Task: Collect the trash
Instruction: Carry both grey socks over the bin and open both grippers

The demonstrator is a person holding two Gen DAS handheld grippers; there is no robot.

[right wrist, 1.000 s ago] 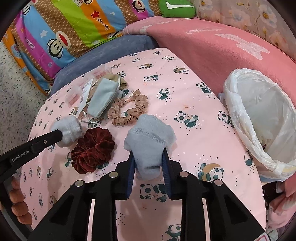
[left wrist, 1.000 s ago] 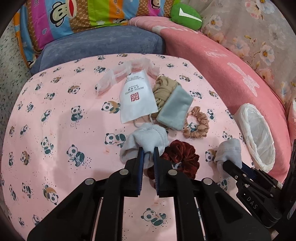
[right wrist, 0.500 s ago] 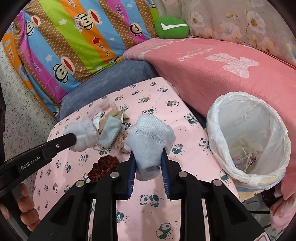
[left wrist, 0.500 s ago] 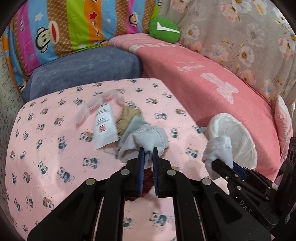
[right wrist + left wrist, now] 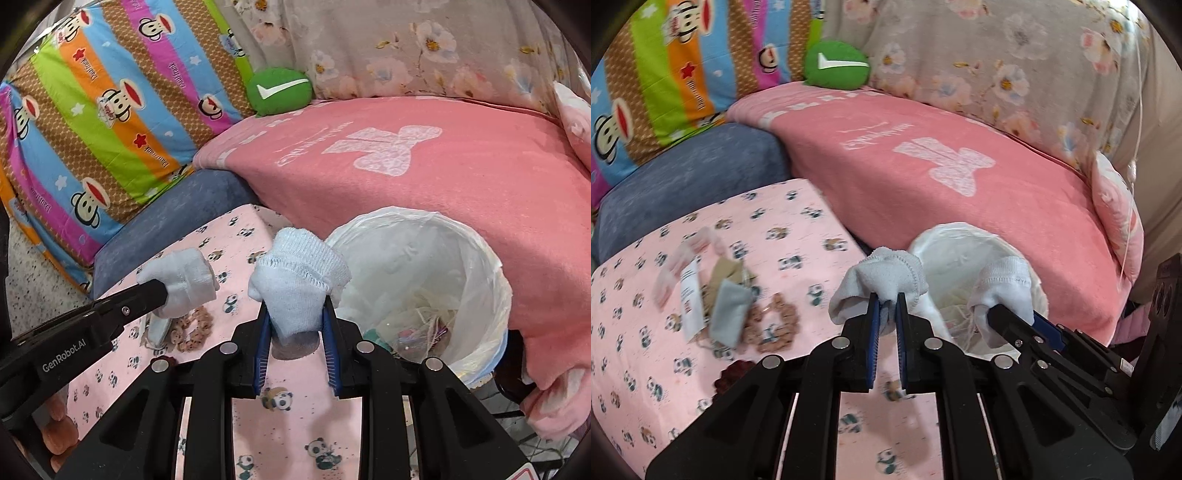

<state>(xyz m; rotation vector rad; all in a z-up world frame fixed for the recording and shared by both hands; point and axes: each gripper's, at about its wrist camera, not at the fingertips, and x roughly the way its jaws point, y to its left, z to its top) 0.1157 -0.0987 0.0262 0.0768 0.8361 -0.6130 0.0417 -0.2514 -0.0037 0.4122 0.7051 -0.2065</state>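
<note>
Nearest, the left tool (image 5: 886, 301) pinches a grey sock (image 5: 877, 282) and the right tool (image 5: 295, 314) clamps a pale sock (image 5: 299, 280), both raised over the panda-print bench (image 5: 295, 428), with the white-lined bin (image 5: 484, 266) beyond at two o'clock, against the pink sofa (image 5: 461, 177).

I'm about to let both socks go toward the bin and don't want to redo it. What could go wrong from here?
1. The left gripper pinches its sock short of the bin, above the table edge; released now, it would likely miss.
2. The right gripper and its sock sit near the rim, not over the opening, so it may catch on the liner.
3. The grippers are close together and could bump.
</note>
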